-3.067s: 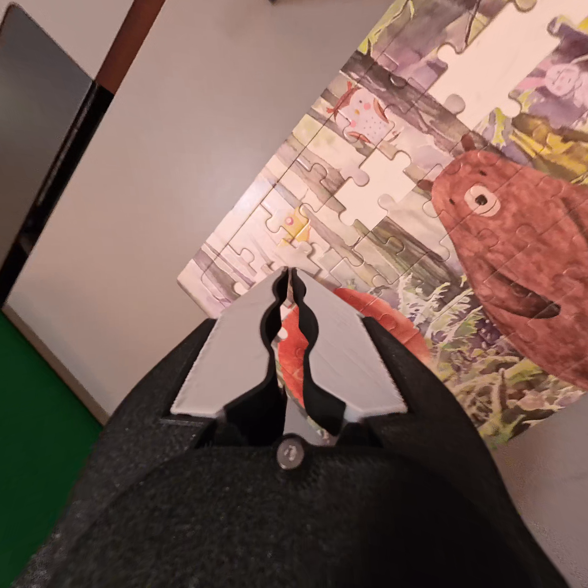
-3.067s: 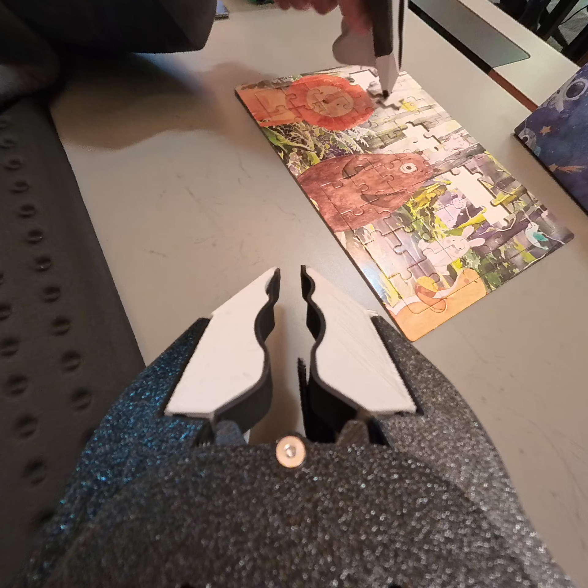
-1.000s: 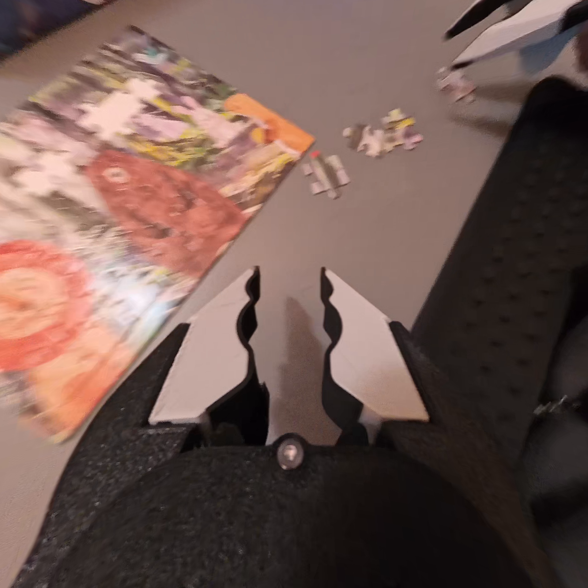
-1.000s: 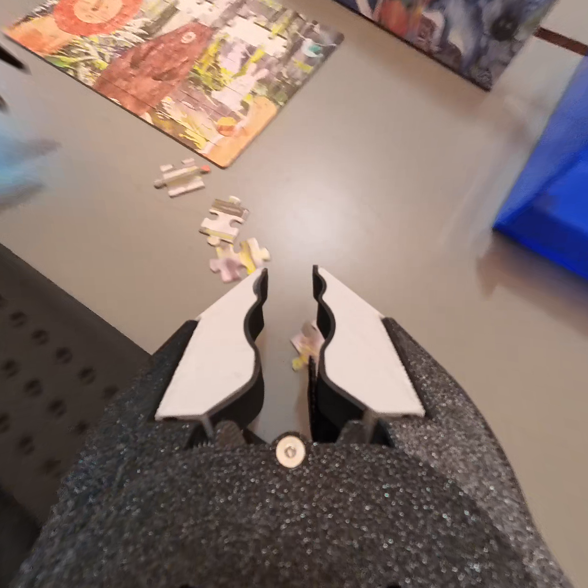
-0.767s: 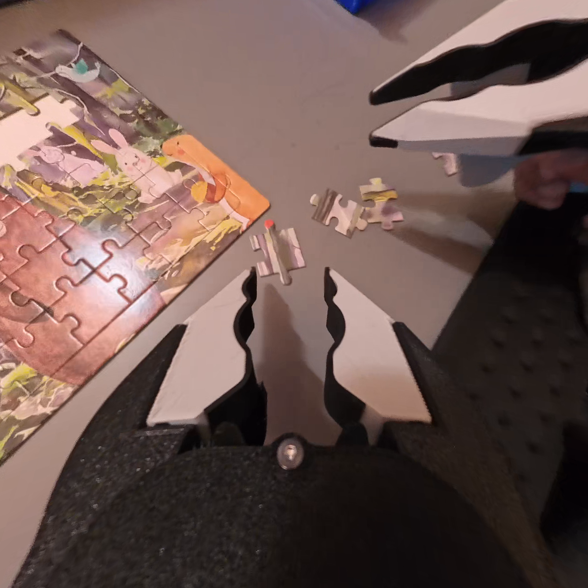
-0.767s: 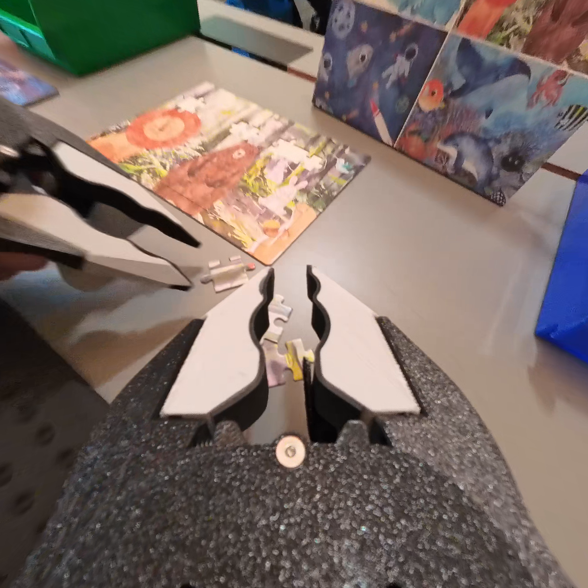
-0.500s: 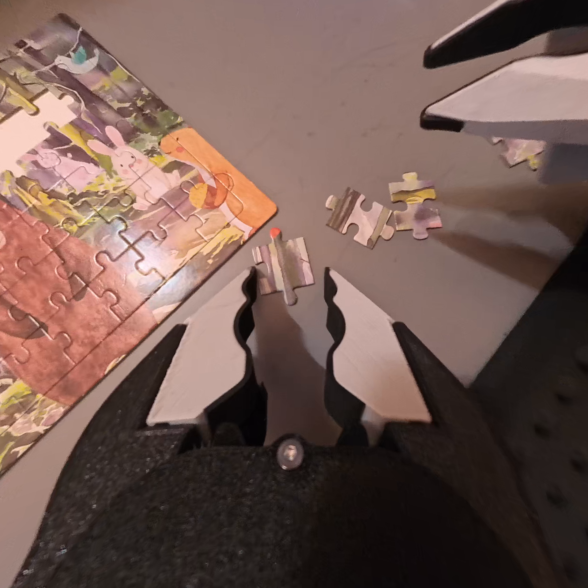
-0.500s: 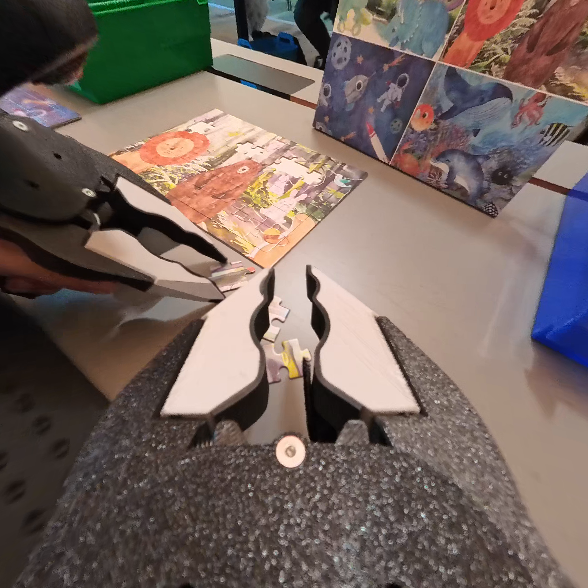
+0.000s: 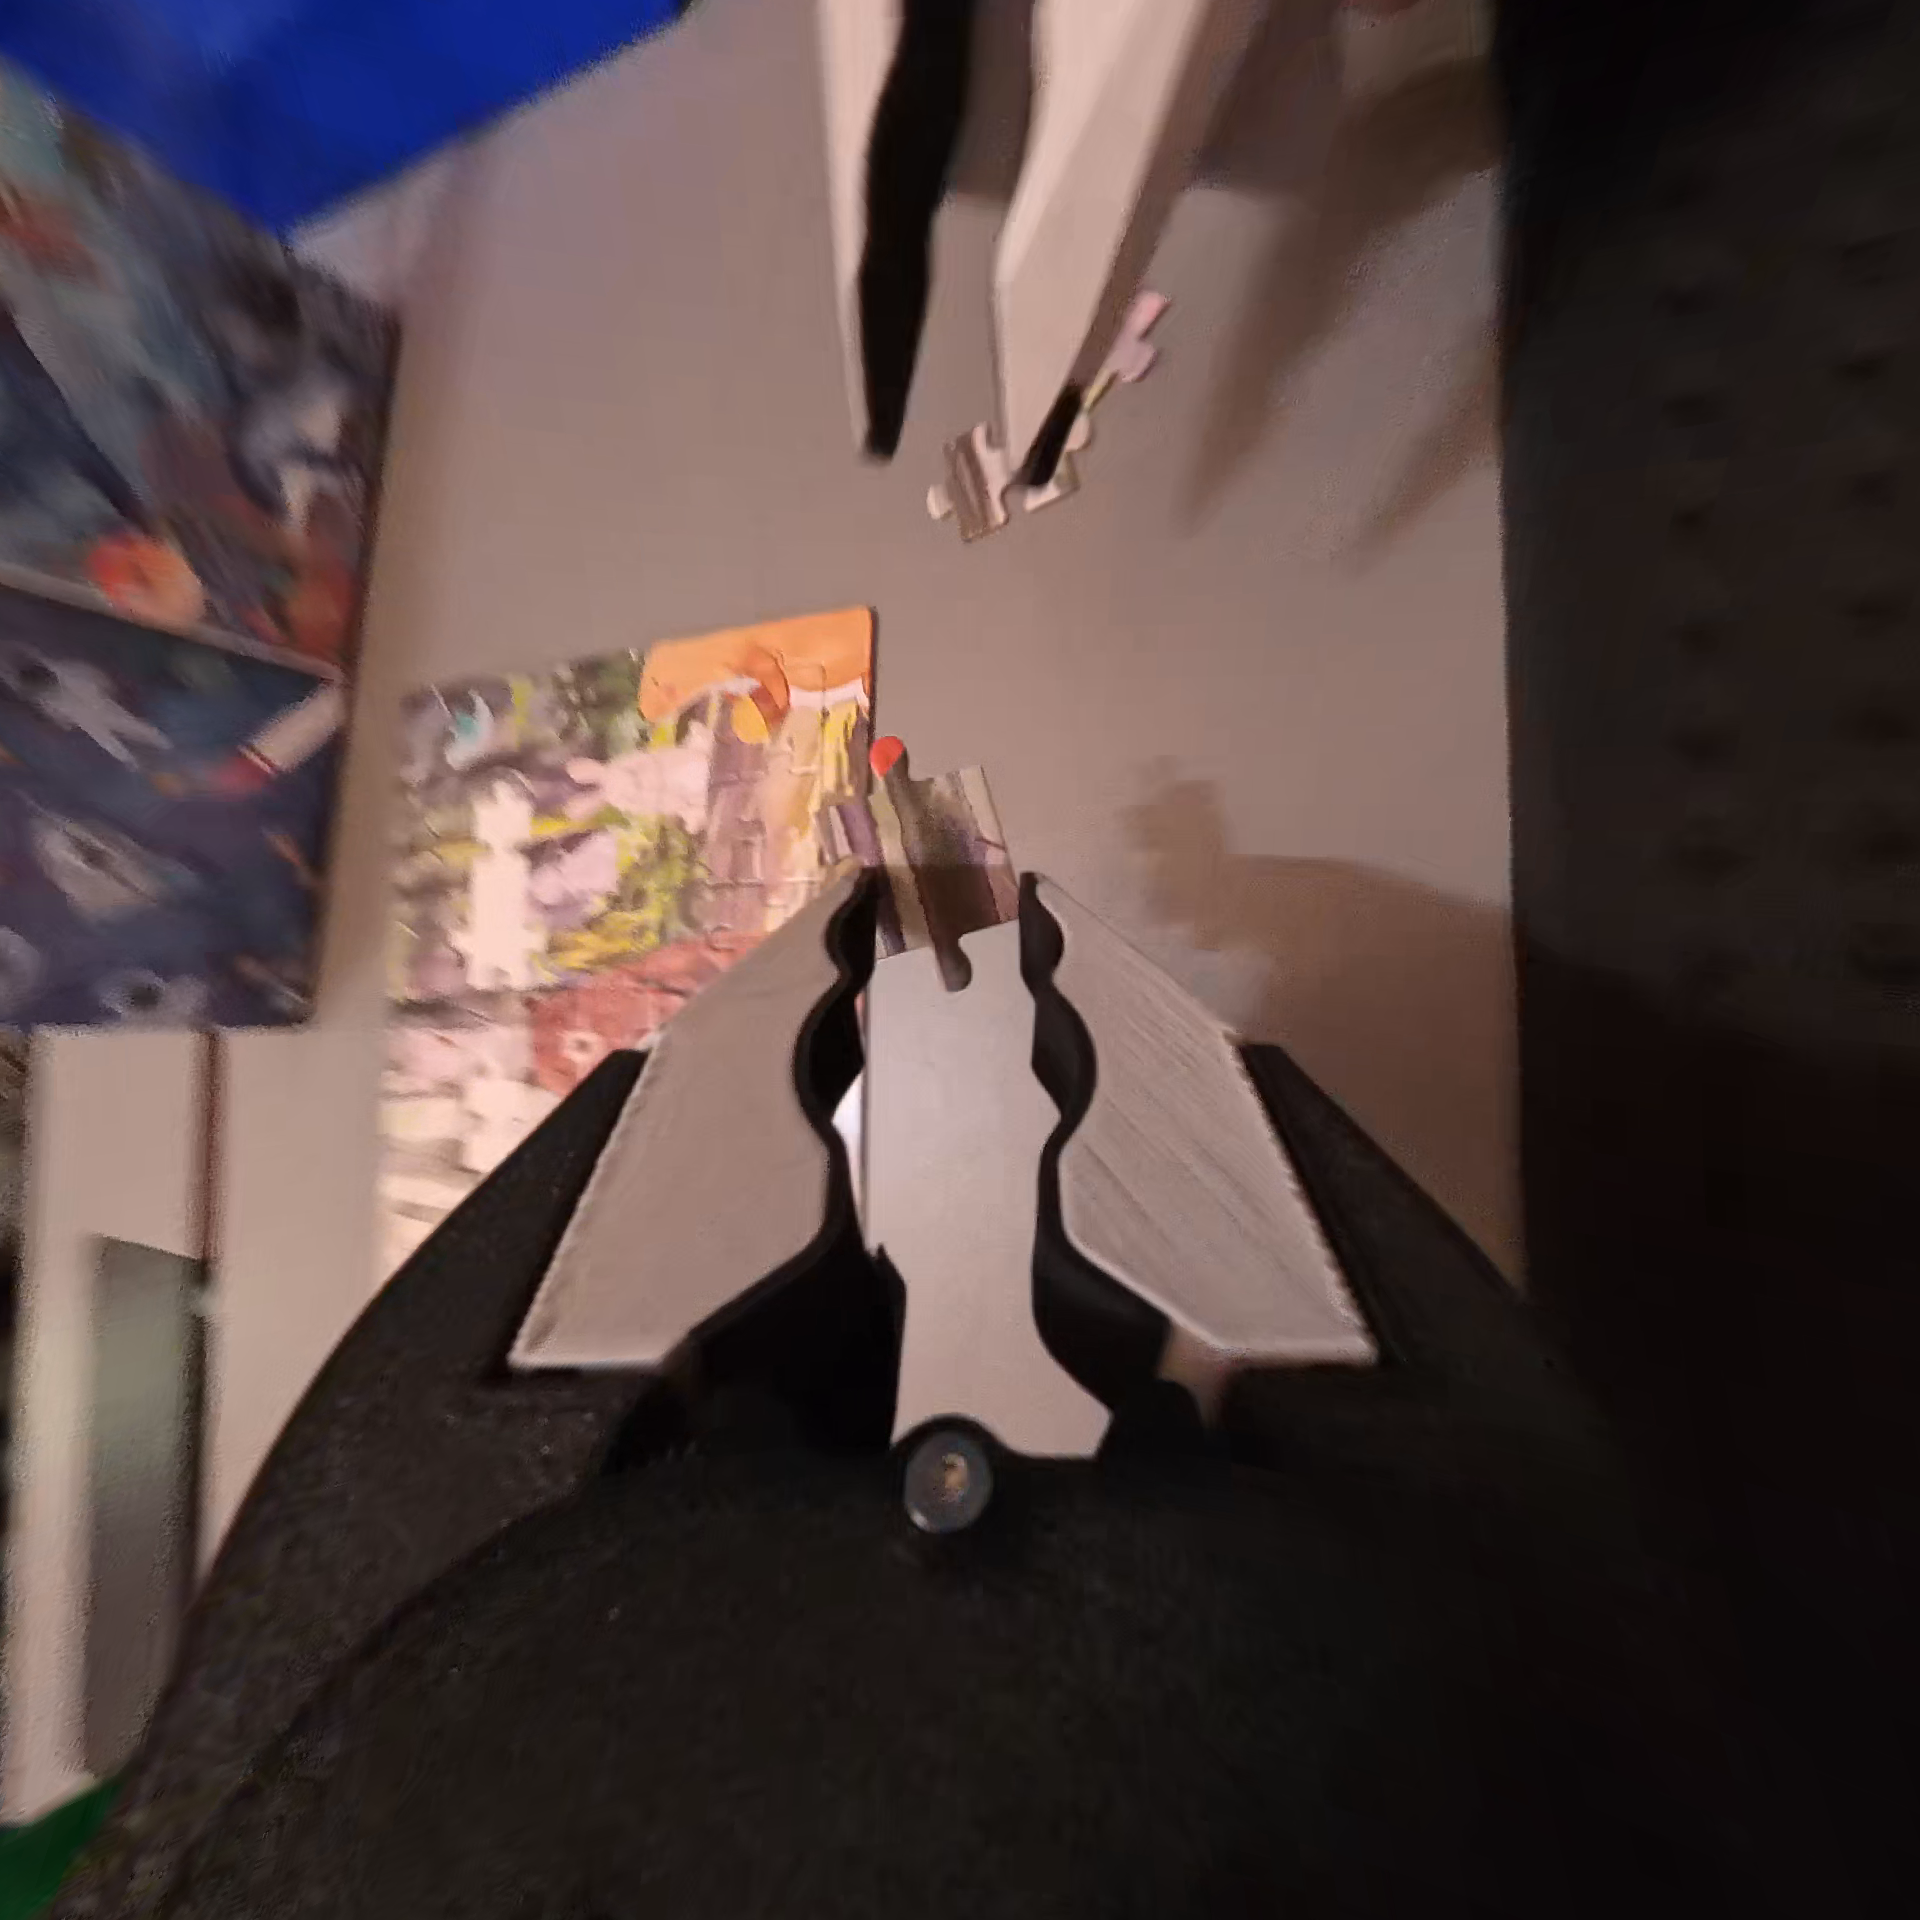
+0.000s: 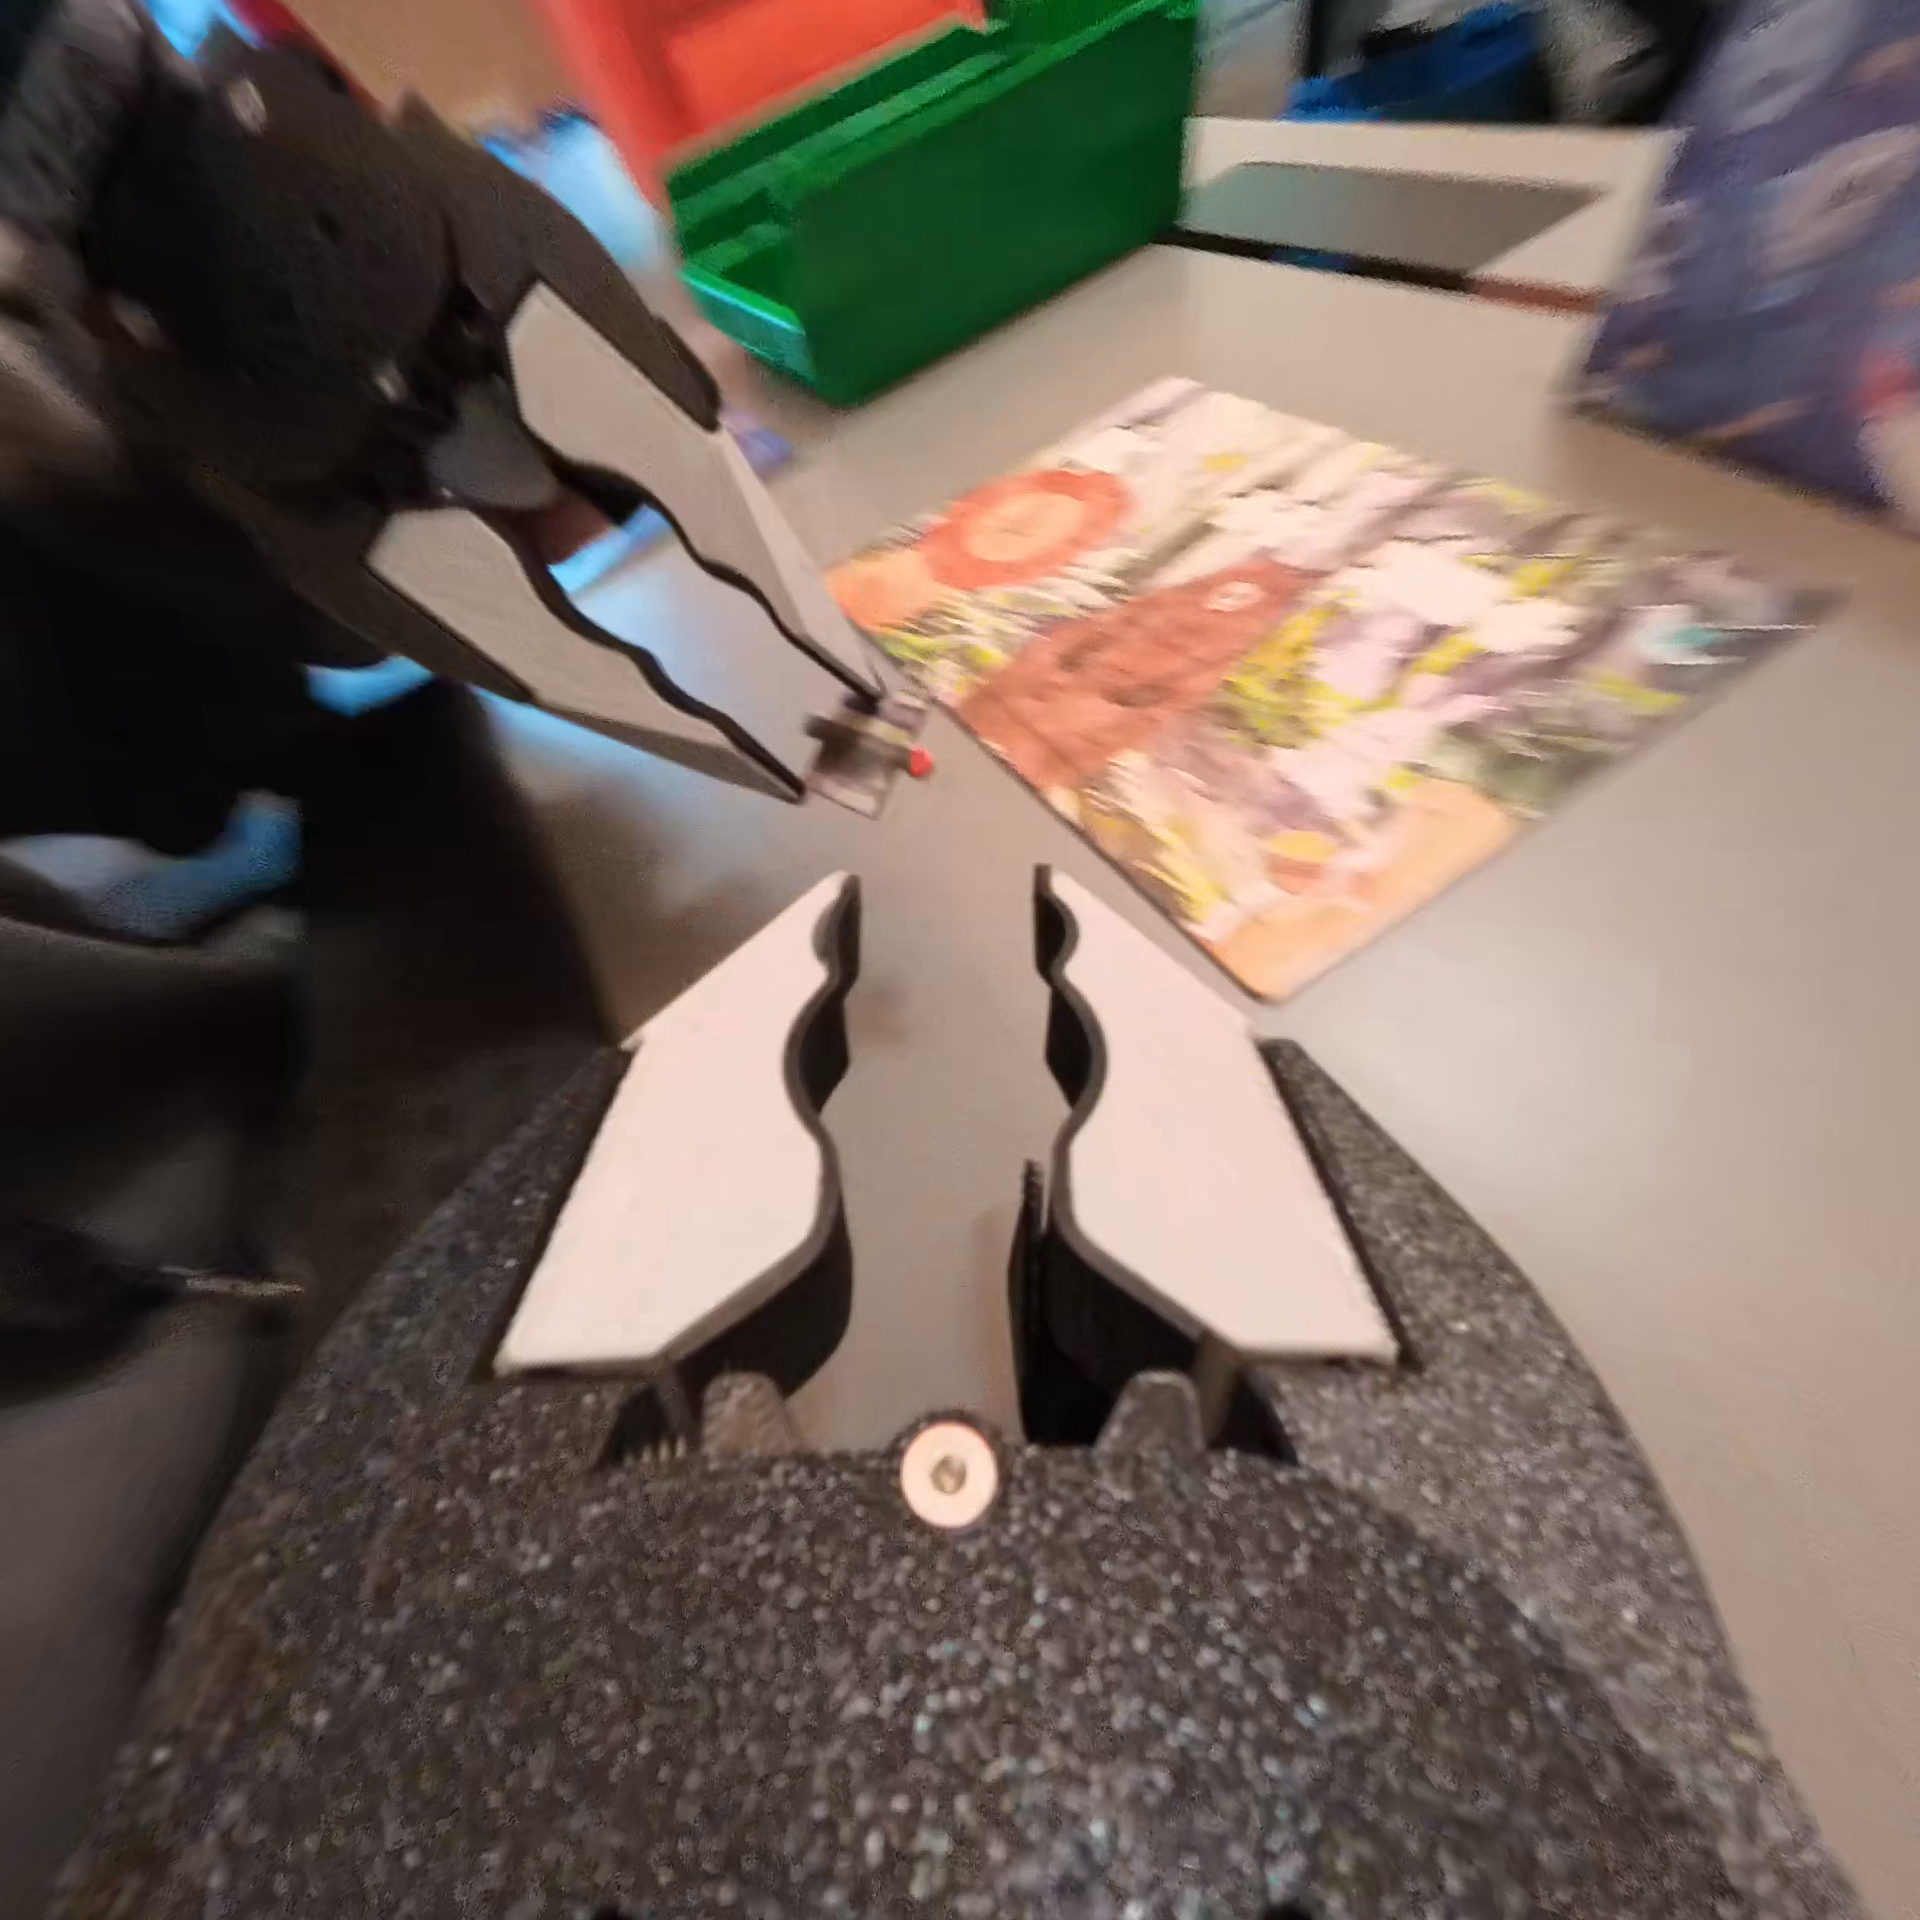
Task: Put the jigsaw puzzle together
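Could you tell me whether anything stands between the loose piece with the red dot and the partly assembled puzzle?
Nothing visible does. The grey striped jigsaw piece with a red dot sits at the tips of the left gripper, right beside the orange corner of the partly assembled animal jigsaw puzzle; only bare grey tabletop shows around them.

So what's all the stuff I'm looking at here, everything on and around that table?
Part-built jigsaw puzzle: one, multicoloured animal picture, lying flat.
Loose cardboard puzzle pieces: at least two, grey and pale, past puzzle's orange corner.
Red-tipped puzzle piece: one, grey-striped, held up.
Green plastic bin: one, behind puzzle.
Illustrated puzzle box: one, dark blue, beside puzzle.
Grey table: one, beneath everything.
Left gripper: black-and-white, jaws closed on red-tipped piece.
Right gripper: black-and-white, jaws open, empty.
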### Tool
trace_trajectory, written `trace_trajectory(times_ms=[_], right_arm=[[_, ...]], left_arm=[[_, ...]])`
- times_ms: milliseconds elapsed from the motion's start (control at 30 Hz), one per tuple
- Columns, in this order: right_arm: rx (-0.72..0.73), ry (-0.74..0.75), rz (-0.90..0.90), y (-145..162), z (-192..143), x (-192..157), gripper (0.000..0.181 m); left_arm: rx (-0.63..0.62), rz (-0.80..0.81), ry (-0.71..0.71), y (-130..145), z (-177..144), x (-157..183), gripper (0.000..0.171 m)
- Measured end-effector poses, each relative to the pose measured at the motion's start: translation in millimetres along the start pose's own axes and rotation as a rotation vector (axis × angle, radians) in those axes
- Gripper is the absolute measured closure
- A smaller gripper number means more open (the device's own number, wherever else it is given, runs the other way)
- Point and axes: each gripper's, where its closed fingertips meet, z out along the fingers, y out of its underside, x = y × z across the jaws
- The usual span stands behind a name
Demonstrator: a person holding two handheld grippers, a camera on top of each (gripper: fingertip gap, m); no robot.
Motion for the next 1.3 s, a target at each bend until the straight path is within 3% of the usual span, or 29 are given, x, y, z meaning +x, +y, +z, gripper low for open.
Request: trace_trajectory(times_ms=[100,233,300,367,400,467,567,667,767,900,933,1000,1067,1200,1267,1300], right_arm=[[0.011,-0.293,0.139,-29.8,21.3,-28.7,0.137],[-0.276,-0.476,0.118,-16.0,55.8,-49.7,0.141],[-0.286,-0.629,0.134,-22.3,62.1,-72.9,0.175],[-0.246,-0.627,0.186,-28.9,74.4,-74.7,0.179],[-0.207,-0.606,0.235,-33.6,80.6,-71.4,0.180],[-0.082,-0.572,0.378,-50.6,90.0,-61.9,0.180],[0.231,-0.541,0.583,-85.3,93.5,-44.8,0.180],[0.352,-0.569,0.622,-95.9,98.5,-51.1,0.180],[0.356,-0.569,0.543,-96.9,108.9,-67.6,0.180],[0.313,-0.585,0.489,-93.5,117.4,-81.3,0.179],[0.316,-0.590,0.484,-93.4,117.5,-82.5,0.179],[0.277,-0.516,0.458,-85.1,123.4,-73.3,0.173],[0.280,-0.376,0.408,-81.1,119.4,-50.5,0.154],[0.248,0.023,0.141,-71.7,90.2,4.4,0.144],[0.255,0.104,0.037,-74.0,77.5,10.0,0.145],[0.261,0.112,0.014,-74.9,74.2,8.4,0.147]], left_arm=[[0.007,0.248,-0.013,-4.2,-25.5,-1.1,0.144],[-0.010,0.481,-0.030,-3.4,-47.1,2.8,0.144],[-0.013,0.541,-0.041,-0.3,-54.6,5.3,0.144],[-0.005,0.560,-0.097,5.8,-61.2,-0.5,0.142],[0.008,0.510,-0.140,8.7,-64.9,-8.4,0.141],[0.057,0.264,-0.249,14.9,-75.3,-34.0,0.140],[0.221,-0.321,-0.346,31.2,-94.6,-70.5,0.140],[0.503,-0.835,-0.131,32.1,-99.8,-65.6,0.143],[0.711,-1.036,0.078,24.6,-107.0,-60.9,0.145],[0.829,-1.076,0.197,19.7,-115.5,-56.4,0.158],[0.823,-1.069,0.190,22.0,-114.7,-57.1,0.169],[0.763,-1.058,0.216,27.5,-109.8,-56.6,0.170],[0.639,-1.061,0.173,45.5,-101.3,-68.5,0.171],[0.162,-0.996,0.024,124.7,-74.8,-112.5,0.170],[-0.025,-1.005,-0.064,169.0,-62.4,-147.7,0.171],[-0.105,-1.016,-0.027,183.2,-54.3,-154.9,0.170]])
